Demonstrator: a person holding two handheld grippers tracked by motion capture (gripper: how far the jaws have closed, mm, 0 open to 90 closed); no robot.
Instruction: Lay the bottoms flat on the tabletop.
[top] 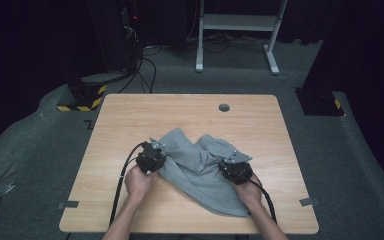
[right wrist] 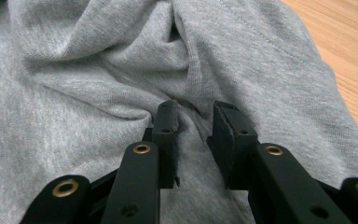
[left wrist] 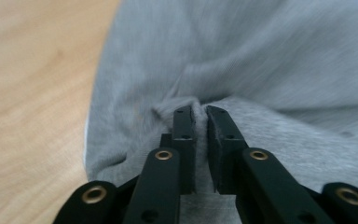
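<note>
Your left tool [left wrist: 201,116] has its jaws pressed together on a raised pinch of the soft grey knitted sweatshirt-cloth garment [top: 200,167], right at the garment's left edge, where bare wood begins just beyond the hem in the left gripper view. That garment lies crumpled on the near middle of the light wooden table [top: 130,120], bunched into two humps at its far side and tapering to a corner toward you. Judge it as light, limp and not at all fragile: it will sag and trail from any one hold, drag a little on the wood rather than slide freely, and a thin pinch could slip out, so take a full fold or a seamed edge rather than a single layer. To the right of the garment's middle crease, your right tool [right wrist: 196,116] stands with its jaws spread, a ridge of cloth lying between them but not clamped; close on that ridge or go for the right hem beside it. Left, right and beyond the garment the table is bare wood, giving you room to spread it flat. Its near corner already lies close to the table's near edge, so pull away from yourself, not toward it.
</note>
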